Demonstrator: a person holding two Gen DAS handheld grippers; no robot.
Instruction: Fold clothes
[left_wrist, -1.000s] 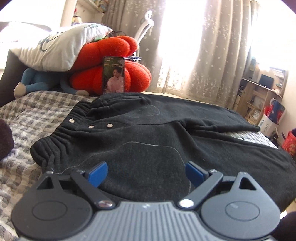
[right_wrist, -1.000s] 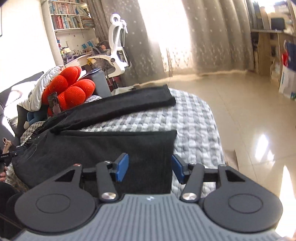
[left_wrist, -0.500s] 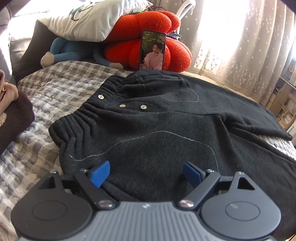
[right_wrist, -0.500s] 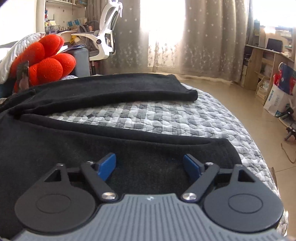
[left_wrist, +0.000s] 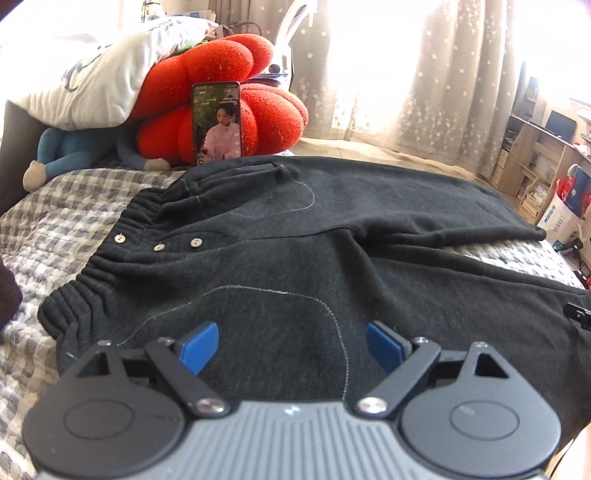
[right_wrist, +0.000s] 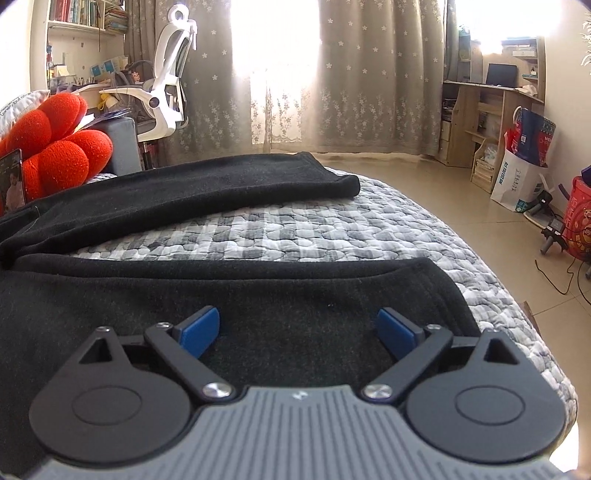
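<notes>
Left view shows trousers' (left_wrist: 295, 240) waistband; right view, perhaps their hems (right_wrist: 436, 280).

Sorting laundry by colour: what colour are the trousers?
Dark charcoal trousers with pale stitching, clearest in the left wrist view.

Bedroom, daylit. Straight ahead of the fingers: floor-length grey curtains (right_wrist: 369, 92) with small flower print, sun glaring through the gap. Pale glossy tiled floor (right_wrist: 480, 206) ahead and right of the fingers. Far right: wooden desk and shelf unit (right_wrist: 491, 110), paper bags (right_wrist: 524, 162) at its foot. Ahead-left: white office chair (right_wrist: 166, 81), bookshelf (right_wrist: 81, 14) on the wall beyond. Underneath: bed with grey checked quilt (right_wrist: 295, 232).
</notes>
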